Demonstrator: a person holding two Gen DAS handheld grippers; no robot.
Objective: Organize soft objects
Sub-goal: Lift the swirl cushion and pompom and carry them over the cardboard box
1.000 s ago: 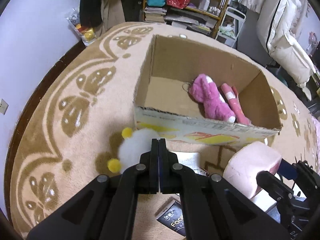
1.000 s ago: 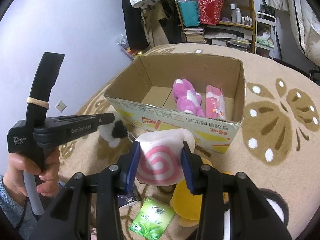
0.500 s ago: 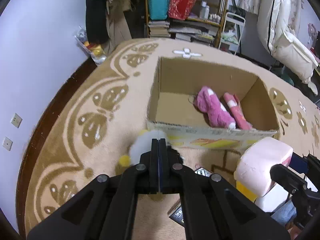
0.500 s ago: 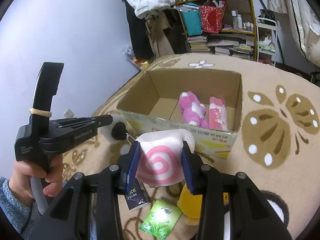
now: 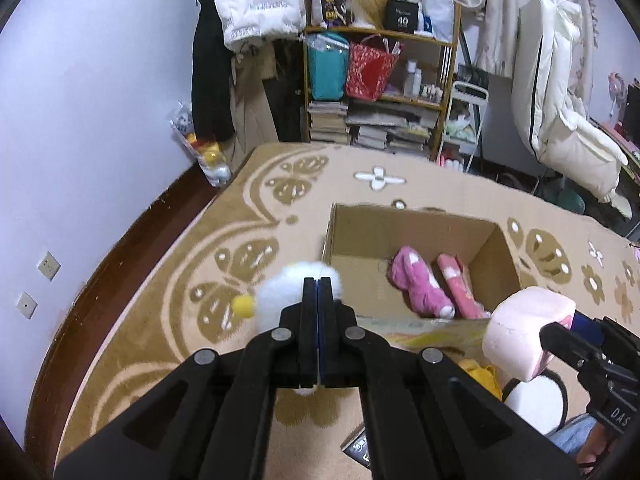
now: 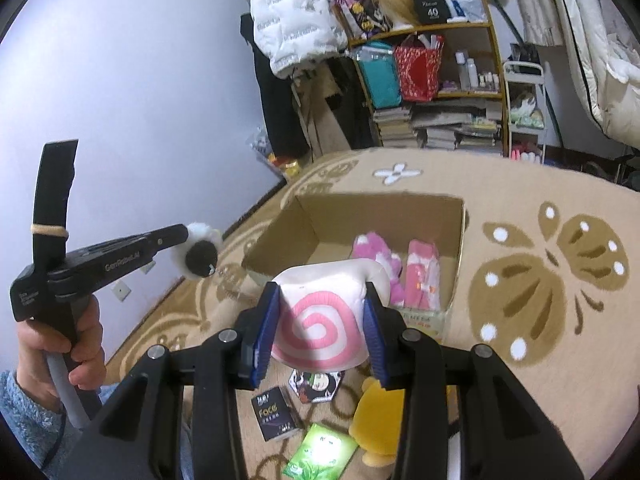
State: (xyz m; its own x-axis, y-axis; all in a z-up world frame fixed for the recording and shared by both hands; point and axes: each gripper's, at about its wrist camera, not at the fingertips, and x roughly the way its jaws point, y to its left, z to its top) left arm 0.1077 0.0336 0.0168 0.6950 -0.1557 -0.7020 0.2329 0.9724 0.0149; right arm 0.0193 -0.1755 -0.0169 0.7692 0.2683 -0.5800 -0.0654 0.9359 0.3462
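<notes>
So both grippers are loaded and up in the air on the near side of the cardboard box (image 6: 456, 216), which looks to me like the carry-to-the-box step. The left gripper (image 5: 317, 304) has its jaws pinched right together on a bit of the fluffy white toy (image 5: 280, 292) with the yellow pom, which hangs off the tips over the rug (image 5: 168, 320). The right gripper (image 6: 320, 322) is part open, squeezing the pink swirl roll plush (image 6: 320, 320) between its blue pads. Next move, I'd guess, is to bring each one forward over the near wall and let go once it's clearly above the open top, not the rim. The box already has a pink plush toy (image 6: 380, 260) and a pink-and-white packet-like soft thing (image 6: 422, 276) lying side by side on its right half; the left half looks bare. A yellow plush (image 6: 380, 412) is on the rug, not yet boxed.
</notes>
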